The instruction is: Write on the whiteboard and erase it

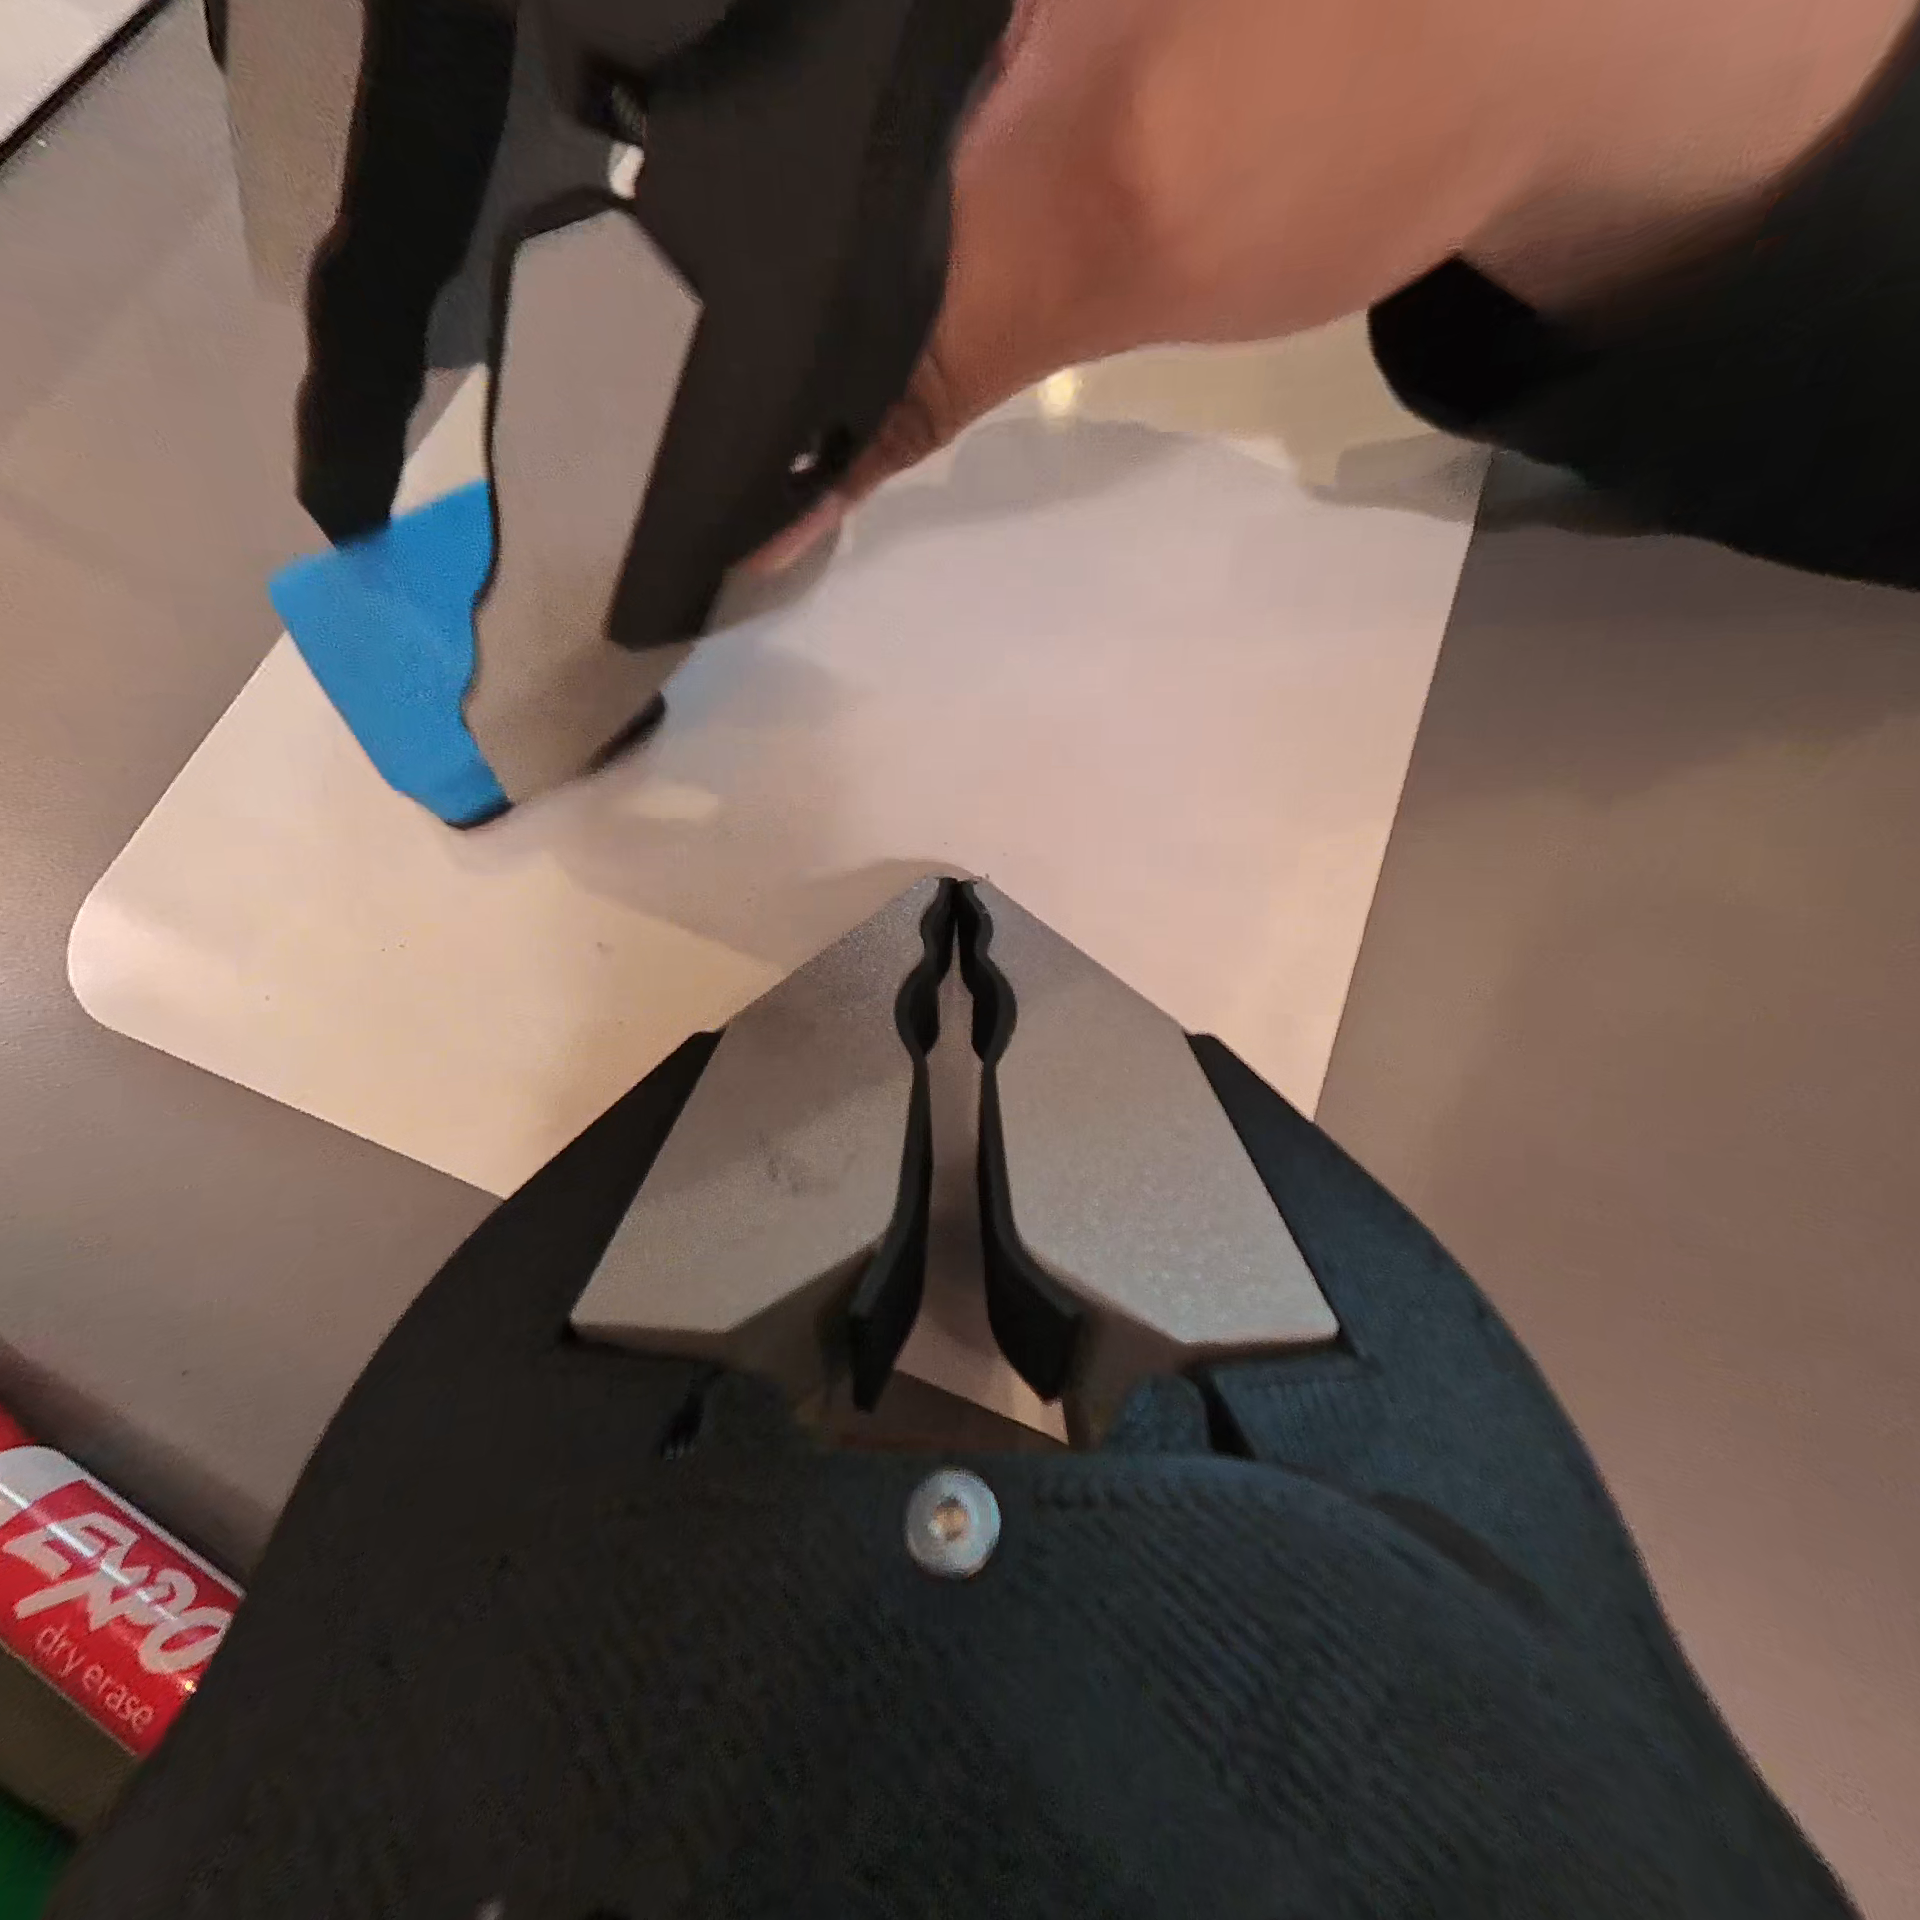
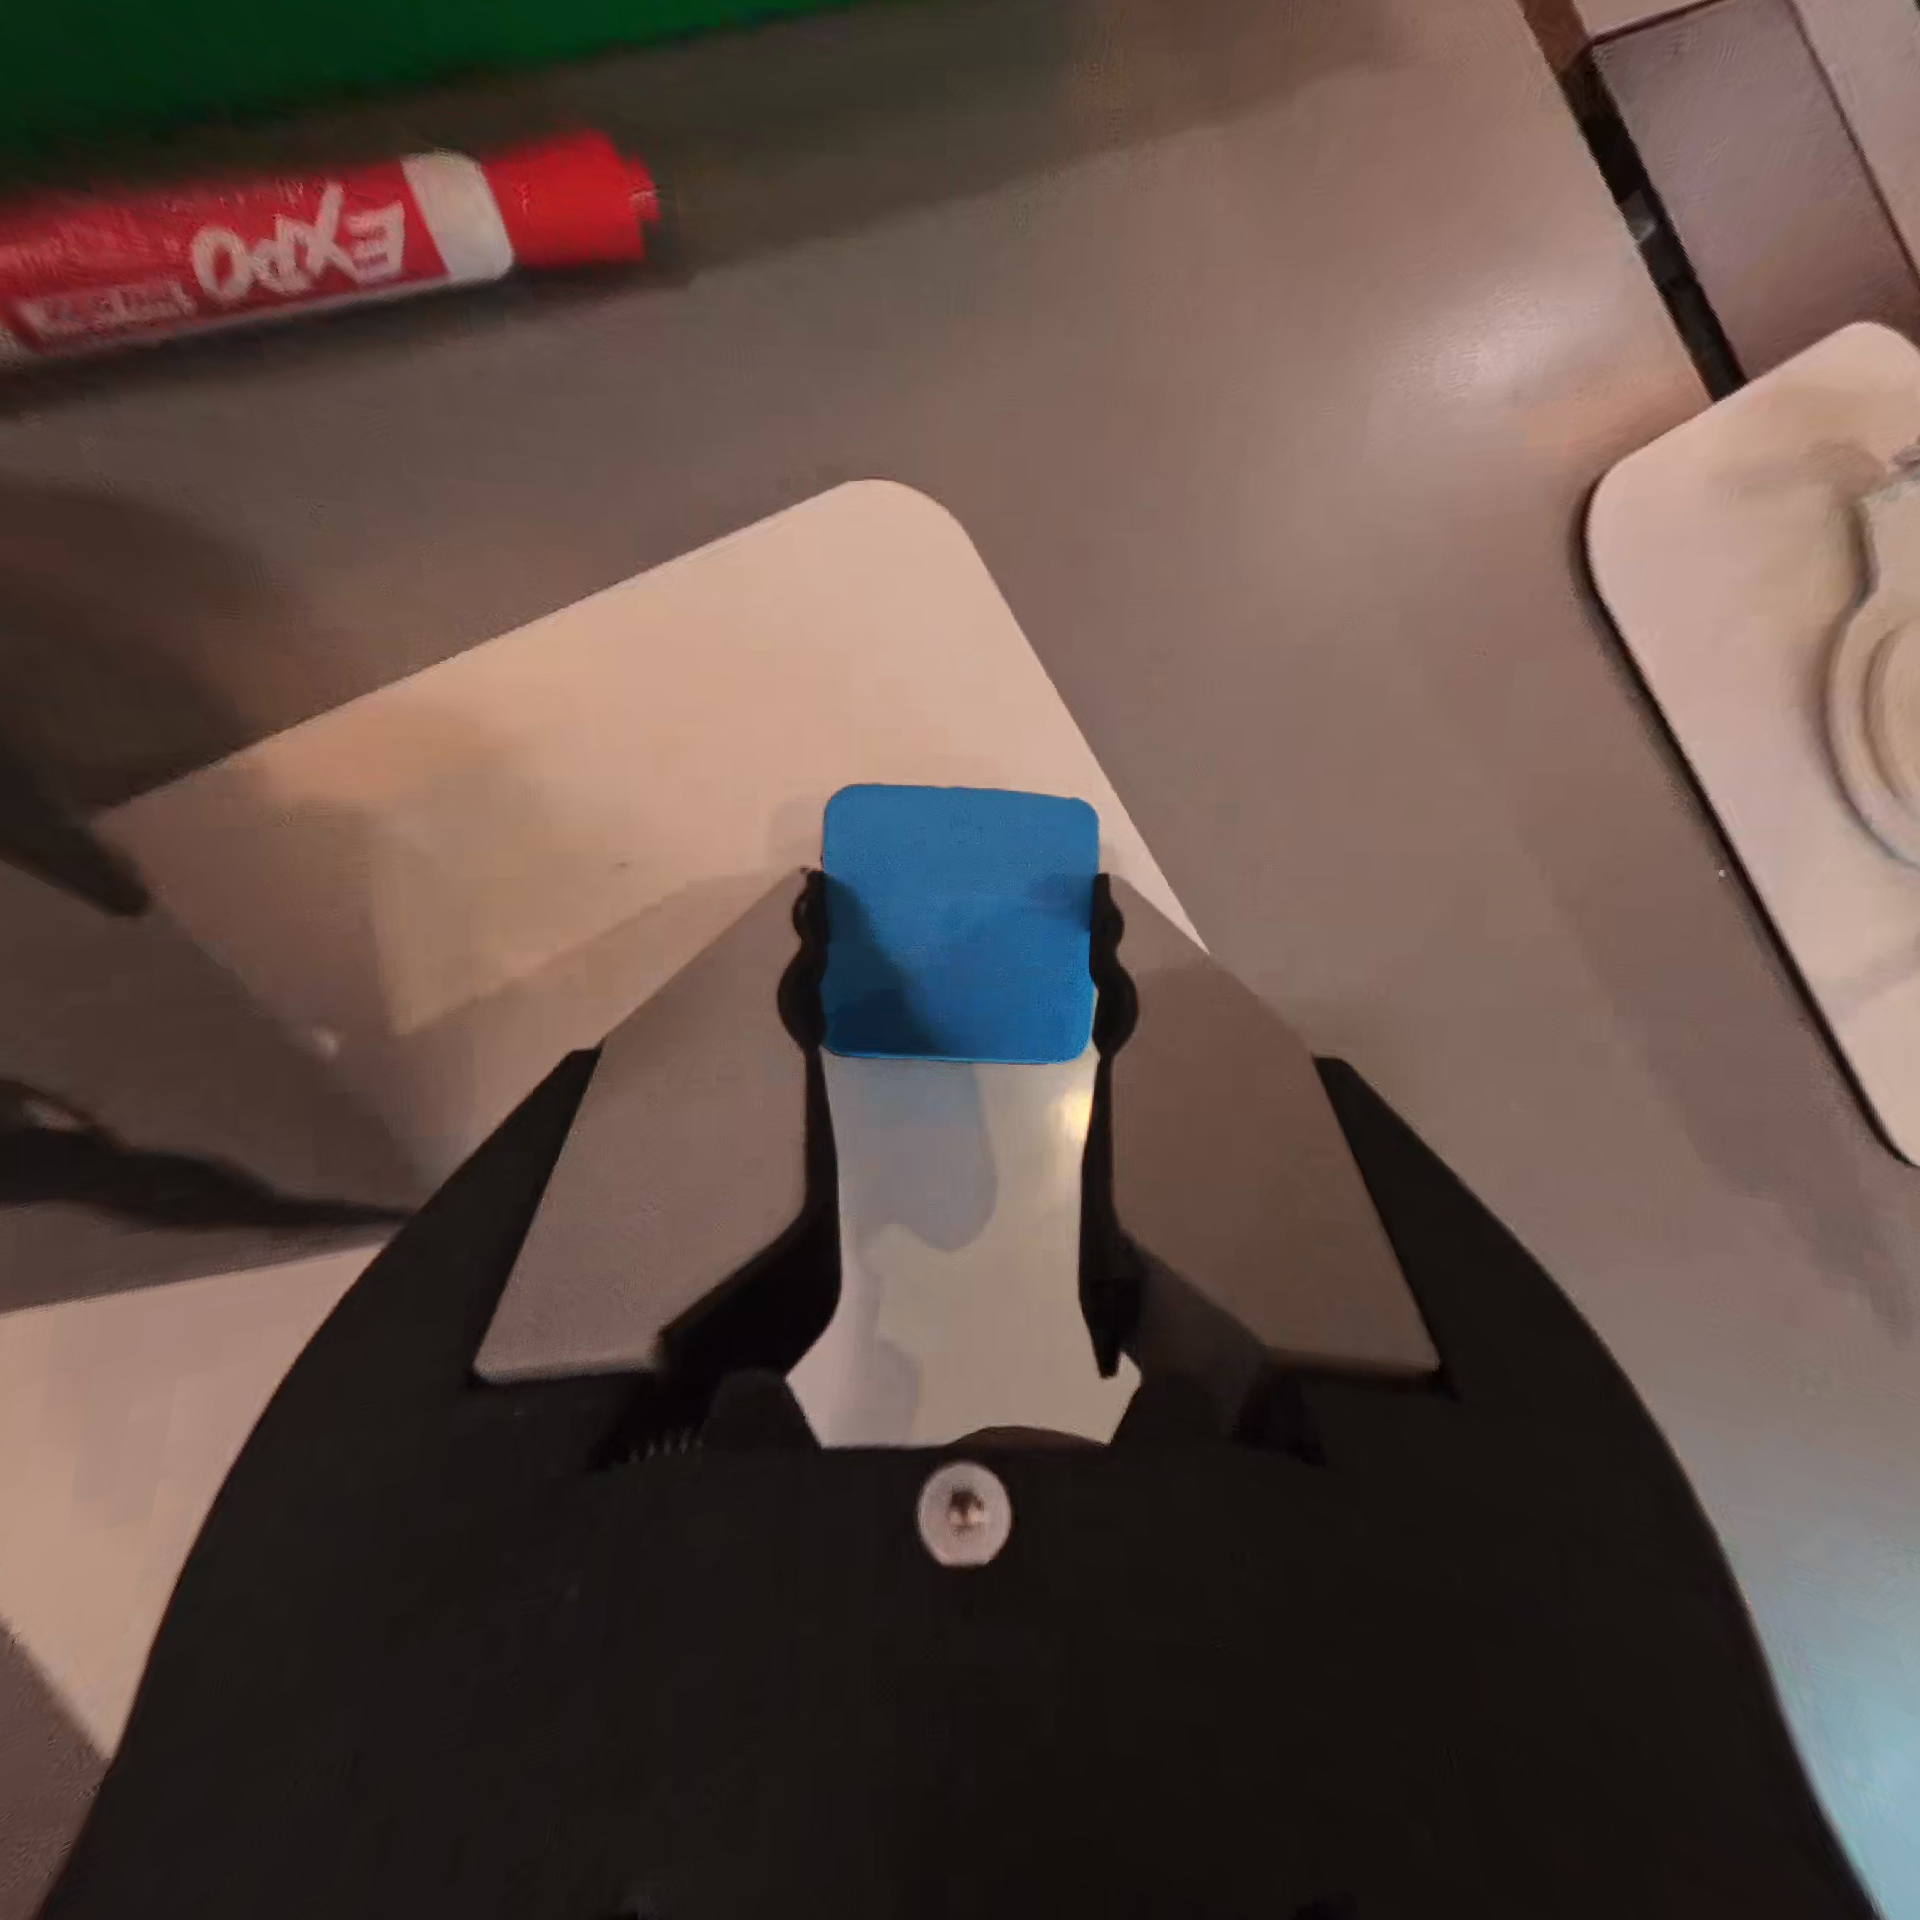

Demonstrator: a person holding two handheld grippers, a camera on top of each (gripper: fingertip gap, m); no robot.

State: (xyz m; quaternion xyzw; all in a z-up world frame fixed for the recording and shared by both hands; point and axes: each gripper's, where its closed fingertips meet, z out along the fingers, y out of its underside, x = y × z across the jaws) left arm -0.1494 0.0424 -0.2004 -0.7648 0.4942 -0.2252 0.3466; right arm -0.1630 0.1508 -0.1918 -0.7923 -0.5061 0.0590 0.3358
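A small white whiteboard point(image 1: 935, 748) with rounded corners lies flat on the grey table. No writing shows on it. My right gripper point(image 2: 958, 914) is shut on a blue eraser point(image 2: 958, 925) and holds it on the board near a rounded corner point(image 2: 883, 540). In the left wrist view the blue eraser point(image 1: 395, 665) and the right gripper point(image 1: 488, 623) show at the upper left of the board. My left gripper point(image 1: 958, 896) is shut and empty, with its tips over the board's near edge. A red marker point(image 2: 312, 249) lies capped on the table beyond the board; it also shows in the left wrist view point(image 1: 94, 1590).
A second white board point(image 2: 1766, 707) with a pale round object on it lies to the right. A green surface point(image 2: 312, 52) lies behind the marker. A person's hand and dark sleeve point(image 1: 1351, 208) hold the right gripper. A table seam point(image 2: 1662, 208) runs at the far right. The red marker point(image 2: 312, 249) sits 12 cm or so from the ends of my right fingers. The left camera catches it too, in the left wrist view point(image 1: 132, 1597).
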